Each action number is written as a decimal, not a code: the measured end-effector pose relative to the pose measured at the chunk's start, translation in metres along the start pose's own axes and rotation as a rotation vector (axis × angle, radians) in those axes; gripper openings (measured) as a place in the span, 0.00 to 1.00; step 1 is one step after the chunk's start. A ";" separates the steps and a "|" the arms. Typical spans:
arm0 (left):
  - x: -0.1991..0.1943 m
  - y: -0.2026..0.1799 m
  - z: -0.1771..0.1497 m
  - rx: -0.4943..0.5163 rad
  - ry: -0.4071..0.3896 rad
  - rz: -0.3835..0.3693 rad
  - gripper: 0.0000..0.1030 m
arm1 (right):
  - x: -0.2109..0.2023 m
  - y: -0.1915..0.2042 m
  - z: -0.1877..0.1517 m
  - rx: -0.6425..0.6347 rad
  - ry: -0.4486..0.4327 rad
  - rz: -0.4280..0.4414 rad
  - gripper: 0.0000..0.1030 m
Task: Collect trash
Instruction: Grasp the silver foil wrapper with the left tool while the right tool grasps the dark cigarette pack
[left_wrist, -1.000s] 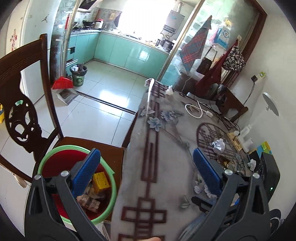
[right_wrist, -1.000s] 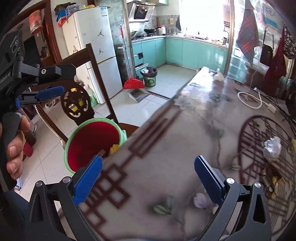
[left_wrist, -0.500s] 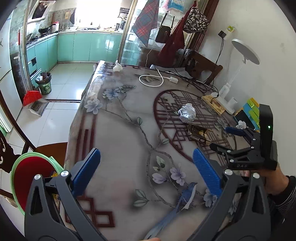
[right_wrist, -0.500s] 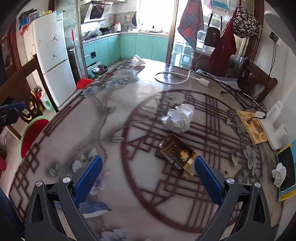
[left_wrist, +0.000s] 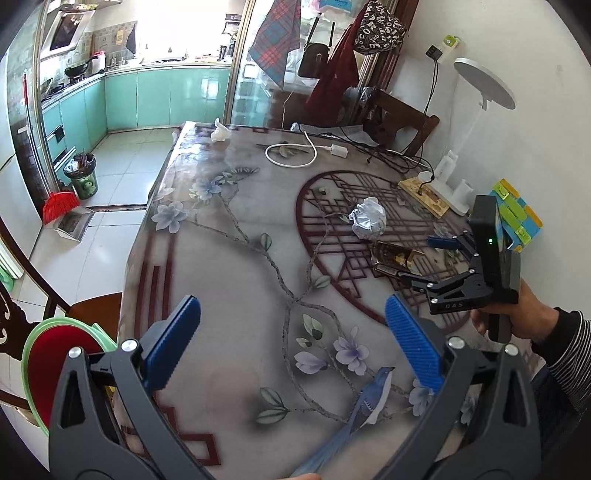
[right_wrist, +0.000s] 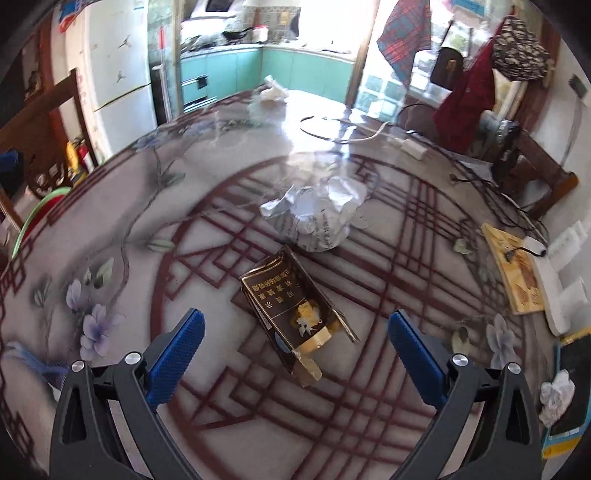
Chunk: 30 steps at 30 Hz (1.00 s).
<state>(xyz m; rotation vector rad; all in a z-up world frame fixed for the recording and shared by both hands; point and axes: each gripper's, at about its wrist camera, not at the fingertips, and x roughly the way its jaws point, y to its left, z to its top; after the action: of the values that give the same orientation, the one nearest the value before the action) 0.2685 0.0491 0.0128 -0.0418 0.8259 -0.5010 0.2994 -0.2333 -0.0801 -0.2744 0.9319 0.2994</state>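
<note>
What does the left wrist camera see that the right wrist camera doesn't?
Only the left view shows the red broom, the white round lamp and the right gripper, open. Only the right view shows the white fridge and a small crumpled white tissue. Both show the crumpled silver foil ball and the flattened brown-and-gold packet.

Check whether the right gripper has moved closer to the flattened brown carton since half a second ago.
Yes. In its own view the right gripper is nearer: the flattened brown carton now lies larger, just ahead of its open jaws.

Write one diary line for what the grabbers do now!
right gripper: open, over flattened cigarette pack | left gripper: open, empty | crumpled paper: on table
</note>
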 end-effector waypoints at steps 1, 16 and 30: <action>0.001 0.001 0.001 0.001 0.001 0.000 0.95 | 0.006 0.000 0.000 -0.029 0.005 0.007 0.94; 0.014 -0.009 0.004 0.021 0.022 -0.017 0.95 | 0.029 -0.003 0.002 0.024 0.041 0.034 0.42; 0.082 -0.067 0.048 0.057 0.068 -0.090 0.95 | -0.057 -0.017 -0.012 0.121 0.022 0.012 0.38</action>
<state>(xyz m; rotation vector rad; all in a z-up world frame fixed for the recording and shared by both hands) 0.3217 -0.0537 0.0036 -0.0097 0.8782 -0.6135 0.2653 -0.2607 -0.0386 -0.1618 0.9697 0.2502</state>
